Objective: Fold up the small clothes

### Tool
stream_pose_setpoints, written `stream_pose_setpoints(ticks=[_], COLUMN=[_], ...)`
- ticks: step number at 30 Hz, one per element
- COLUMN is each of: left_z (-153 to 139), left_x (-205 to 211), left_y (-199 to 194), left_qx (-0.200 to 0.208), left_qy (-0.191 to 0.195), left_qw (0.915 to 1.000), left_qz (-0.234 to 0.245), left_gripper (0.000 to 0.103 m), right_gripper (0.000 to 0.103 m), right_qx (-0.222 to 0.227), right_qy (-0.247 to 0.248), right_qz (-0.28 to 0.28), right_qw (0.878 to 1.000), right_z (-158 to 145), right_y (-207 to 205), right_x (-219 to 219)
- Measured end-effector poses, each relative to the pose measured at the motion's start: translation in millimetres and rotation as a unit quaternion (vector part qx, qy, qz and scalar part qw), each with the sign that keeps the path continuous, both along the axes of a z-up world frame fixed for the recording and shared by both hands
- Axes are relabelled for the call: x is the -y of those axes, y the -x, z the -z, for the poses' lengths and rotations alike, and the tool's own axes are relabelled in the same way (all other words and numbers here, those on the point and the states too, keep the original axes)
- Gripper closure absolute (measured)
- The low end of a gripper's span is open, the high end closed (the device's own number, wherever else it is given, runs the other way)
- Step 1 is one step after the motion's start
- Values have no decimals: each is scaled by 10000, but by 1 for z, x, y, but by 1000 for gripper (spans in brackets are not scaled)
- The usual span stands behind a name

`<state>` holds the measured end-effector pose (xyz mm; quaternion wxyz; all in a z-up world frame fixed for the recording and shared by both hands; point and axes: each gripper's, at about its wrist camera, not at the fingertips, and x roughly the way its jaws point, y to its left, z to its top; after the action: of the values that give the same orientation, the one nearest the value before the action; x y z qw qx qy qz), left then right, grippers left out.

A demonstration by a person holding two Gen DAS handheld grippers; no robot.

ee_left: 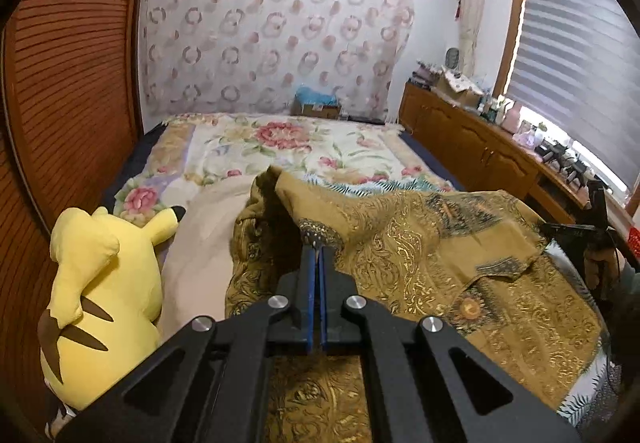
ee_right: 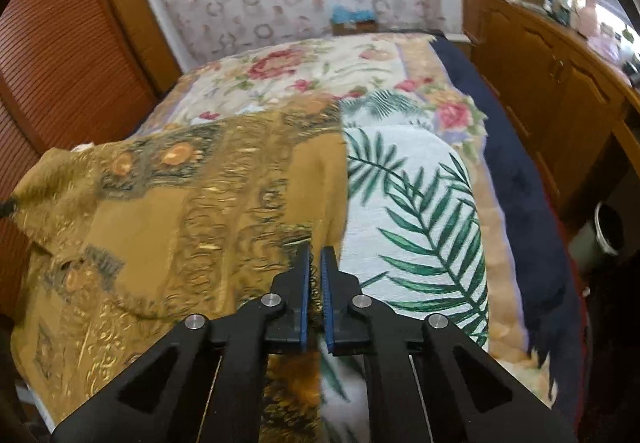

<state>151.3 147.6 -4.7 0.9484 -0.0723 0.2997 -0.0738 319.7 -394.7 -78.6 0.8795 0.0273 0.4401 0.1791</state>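
We see one mustard-gold garment of thin woven cloth with glinting paisley print and dark ornamental bands (ee_left: 420,243) spread over the bed, directly ahead of both grippers. Our left gripper (ee_left: 319,249) has its two blue-padded fingers pressed together on a raised fold of that cloth, which tents up from the tips and droops in soft creases to either side. Our right gripper (ee_right: 316,255) has its fingers nearly together with a narrow slit between the pads, and a strip of the garment's right-hand edge runs through that slit; in the left wrist view the same gripper appears at the far right, at the cloth's corner.

Beneath the garment lie two bedcovers: a cream blanket with green palm-frond print (ee_right: 416,211), nubbly in texture, and a cream quilt with red and pink flowers (ee_left: 280,147) farther up the bed. One plush yellow toy with black-tipped ears and brown back stripes (ee_left: 100,291) sits at the bed's left edge against one slatted reddish wooden door (ee_left: 72,63).
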Motion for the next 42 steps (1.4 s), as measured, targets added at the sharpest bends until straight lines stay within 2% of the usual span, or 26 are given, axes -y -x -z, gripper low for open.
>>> stream_pose_setpoints(ticks=[8,15,23,28,30,32,33,35,37,39,41,42], left_z=[-24,-13,-1,26,34,40,41,43,44,43,43,44], left_x=[-5,-12,-17,-16,-15,-15,-12,-8,-5,-3,-4,-4], left_y=[47,103,150,158,157,156,156,153,150,147,142,140], left_qx=[375,357,147,-245,-362,-452,-484,-521,-528,-543,-537,-535], left_qy=[125,186,197,103,43,18,-1,-135,-191,-190,-169,-158], left_qw=[9992,9992,9996,9993,9990,9986,9986,9982,9982,9981,9982,9982], left_qz=[24,0,-130,-281,-275,-259,-217,-247,-224,-206,-215,-215], left_gripper=[103,103,103,102,98,89,81,76,72,70,69,68], right_gripper=[103,103,103,103,103,103,102,97,85,69,59,58], right_qx=[776,1049,975,874,683,476,426,305,250,282,334,358], right_qy=[-230,-165,-149,-67,32,191,249,407,514,605,620,559], right_qz=[-148,-390,-408,-524,-573,-604,-590,-531,-472,-452,-402,-392], right_qw=[9966,9936,9943,9948,9960,9969,9970,9973,9972,9967,9967,9970], right_z=[-64,-97,-106,-102,-87,-69,-64,-50,-41,-38,-39,-41], right_y=[46,104,172,201,207,209,209,207,204,201,197,192], right_x=[5,10,35,38,33,27,26,24,26,27,29,30])
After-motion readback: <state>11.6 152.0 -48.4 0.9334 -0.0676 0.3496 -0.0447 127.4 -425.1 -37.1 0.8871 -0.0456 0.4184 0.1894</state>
